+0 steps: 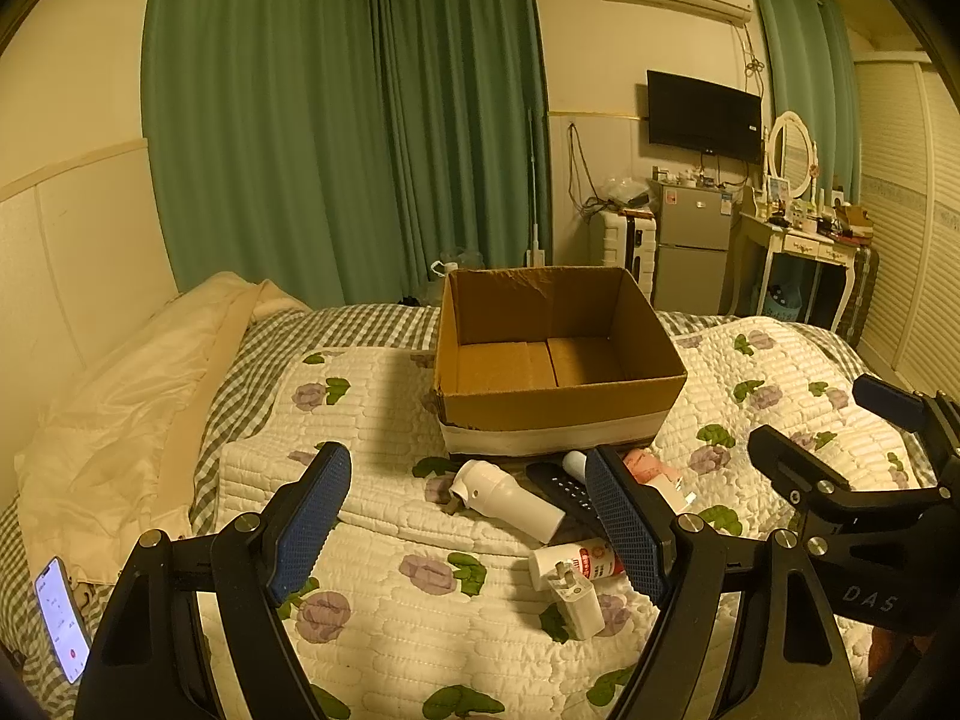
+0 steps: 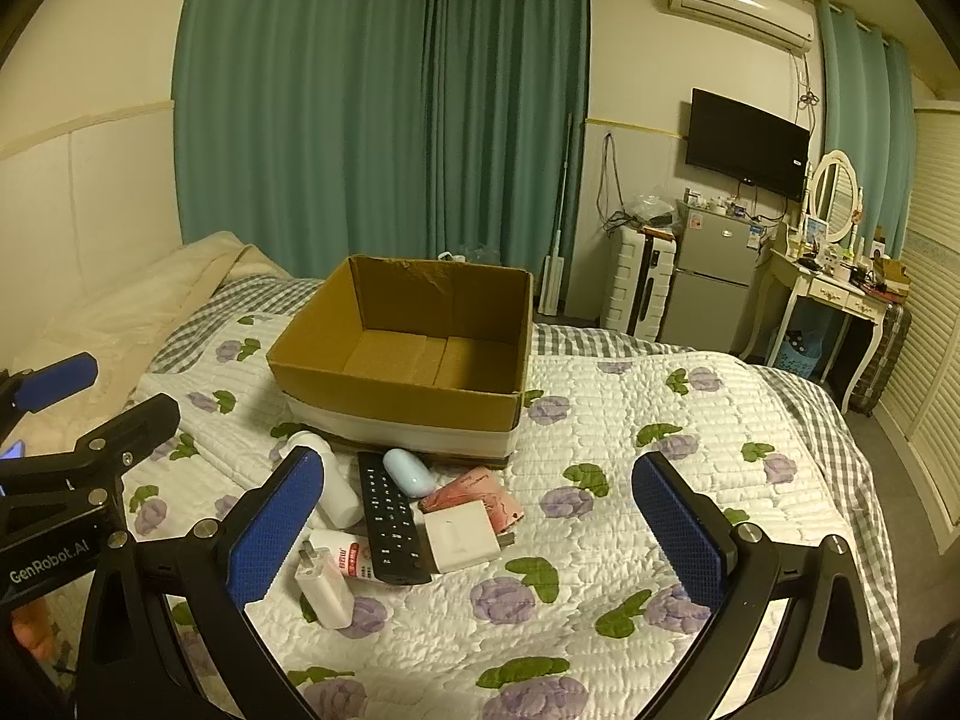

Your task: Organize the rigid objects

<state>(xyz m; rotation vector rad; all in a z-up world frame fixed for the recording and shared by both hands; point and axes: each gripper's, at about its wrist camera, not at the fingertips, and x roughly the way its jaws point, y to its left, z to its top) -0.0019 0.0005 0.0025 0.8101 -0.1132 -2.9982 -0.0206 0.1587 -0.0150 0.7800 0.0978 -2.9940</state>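
Both my grippers hang above the floral quilt [image 2: 630, 420] on the bed, each with its jaws spread wide and nothing between them.

From my left gripper [image 1: 468, 522], the clutter lies between the jaws toward 2 o'clock: a white bottle [image 1: 510, 501] on its side, a black remote control [image 1: 564, 489] behind it partly hidden by my right-hand pad, a red-labelled white bottle [image 1: 576, 564] just inside that pad, and a white charger plug [image 1: 576, 600] touching it at the near side. The open cardboard box [image 1: 558, 402] stands at 12 o'clock beyond the pile, its floor bare. My right gripper [image 1: 840, 438] shows at 3 o'clock.

From my right gripper [image 2: 480, 522], the same pile sits toward 10 o'clock, close to my left-hand pad. This view shows what the other hides: the whole remote control [image 2: 390, 519], a pale blue oval case [image 2: 408, 471] at its far end, a pink packet [image 2: 480, 495], and a flat white square box [image 2: 462, 534] lying on the packet. The charger plug [image 2: 324, 585] and the red-labelled bottle [image 2: 348, 558] lie just by the pad, and the cardboard box [image 2: 408, 384] is at 11 o'clock.

Only the left view catches a lit phone [image 1: 60, 618] at 8 o'clock on the bed.
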